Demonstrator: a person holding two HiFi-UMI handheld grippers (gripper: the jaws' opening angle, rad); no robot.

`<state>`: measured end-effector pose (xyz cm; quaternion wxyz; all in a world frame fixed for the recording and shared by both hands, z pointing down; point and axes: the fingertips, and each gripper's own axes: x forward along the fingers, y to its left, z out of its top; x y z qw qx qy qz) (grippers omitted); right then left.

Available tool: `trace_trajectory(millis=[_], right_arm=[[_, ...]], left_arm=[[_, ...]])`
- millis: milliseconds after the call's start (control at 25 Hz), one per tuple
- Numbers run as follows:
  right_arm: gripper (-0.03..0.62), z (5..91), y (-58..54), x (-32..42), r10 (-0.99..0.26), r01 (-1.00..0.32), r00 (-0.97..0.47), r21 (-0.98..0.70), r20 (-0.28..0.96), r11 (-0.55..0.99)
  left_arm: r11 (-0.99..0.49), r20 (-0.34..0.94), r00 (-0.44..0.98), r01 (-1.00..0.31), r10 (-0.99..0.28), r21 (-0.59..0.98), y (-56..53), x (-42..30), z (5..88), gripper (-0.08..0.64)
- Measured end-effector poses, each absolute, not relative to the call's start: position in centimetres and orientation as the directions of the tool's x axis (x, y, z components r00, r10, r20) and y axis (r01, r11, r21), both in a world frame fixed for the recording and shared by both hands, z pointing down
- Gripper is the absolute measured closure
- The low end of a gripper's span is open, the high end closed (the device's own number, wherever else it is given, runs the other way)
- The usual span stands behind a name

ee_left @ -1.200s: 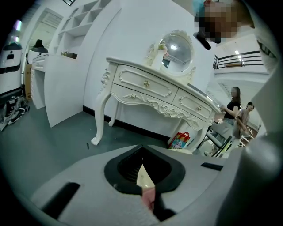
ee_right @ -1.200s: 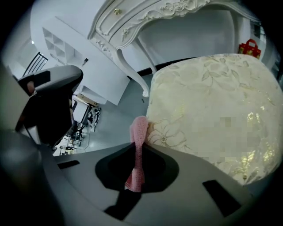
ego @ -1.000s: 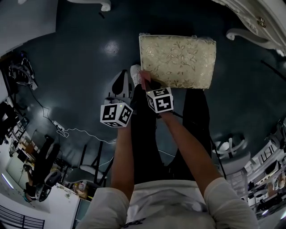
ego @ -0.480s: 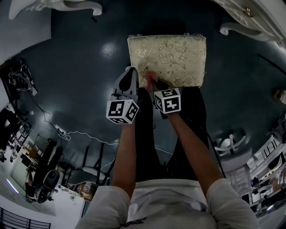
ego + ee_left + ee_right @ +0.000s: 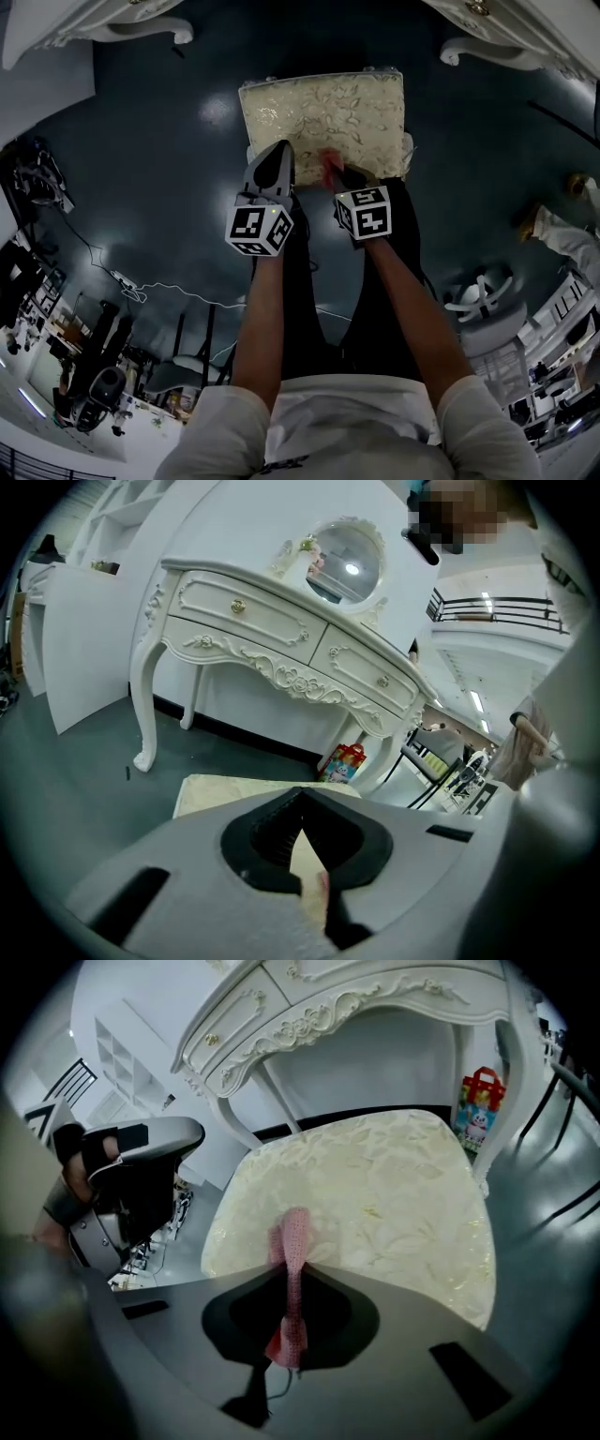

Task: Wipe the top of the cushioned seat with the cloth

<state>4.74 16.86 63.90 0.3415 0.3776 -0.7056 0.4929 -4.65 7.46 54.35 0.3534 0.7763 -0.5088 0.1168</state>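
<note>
Cloth: a small pink cloth (image 5: 291,1241) is pinched edge-on between the jaws of the right gripper (image 5: 291,1274), which are clenched on it. Its free end is held over the near edge of the cushioned seat (image 5: 375,1194).
Handling: the cloth is judged light, soft and limp — it is likely to bunch or fold when pushed. A hold on a gathered fold, as is had now, suits it, provided enough loose cloth is left ahead of the jaws to meet the cover.
Seat: a pale patterned cover over padding is seen. It is judged to yield under pressure and, being faintly shiny, to let the cloth slide easily.
Left gripper: the left gripper (image 5: 300,794) is closed tip to tip and nothing is gripped. The pink fleck behind its tips is probably the cloth seen beyond, though the view there is poor. It is held above the seat's near left corner.
Edges: all four edges of the seat are seen in the head view, and the far edge lies just before the white dressing table (image 5: 281,639).
Open room: the whole top is bare, and dark floor (image 5: 141,141) is open to left and right. Strokes toward the far edge are bounded by the table's legs and a red gift bag (image 5: 478,1101) beside the far right corner.
</note>
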Motion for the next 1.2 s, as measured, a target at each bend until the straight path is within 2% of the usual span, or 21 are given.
trace_trajectory(millis=[560,760,1000,1200], right_arm=[[0.568,63.6,16.7,17.1,-0.278,-0.944,-0.323,-0.286,0.905,0.166],[0.568,64.6,17.3,21.1,-0.268,-0.975,-0.222,-0.222,0.937,0.03],[0.568,64.7,16.8,23.1,-0.243,-0.971,-0.229,-0.238,0.943,-0.01],[0.568,57.7,14.3,21.5,-0.303,-0.962,-0.264,-0.272,0.916,0.015]], left_arm=[[-0.31,0.54,0.529,-0.839,-0.655,0.447,7.2,3.2,54.4,0.546],[-0.32,0.548,0.54,-0.834,-0.639,0.449,7.2,4.1,54.4,0.546],[-0.333,0.549,0.546,-0.832,-0.633,0.444,7.0,4.2,52.7,0.546],[-0.344,0.546,0.552,-0.829,-0.63,0.441,6.3,3.4,47.7,0.546]])
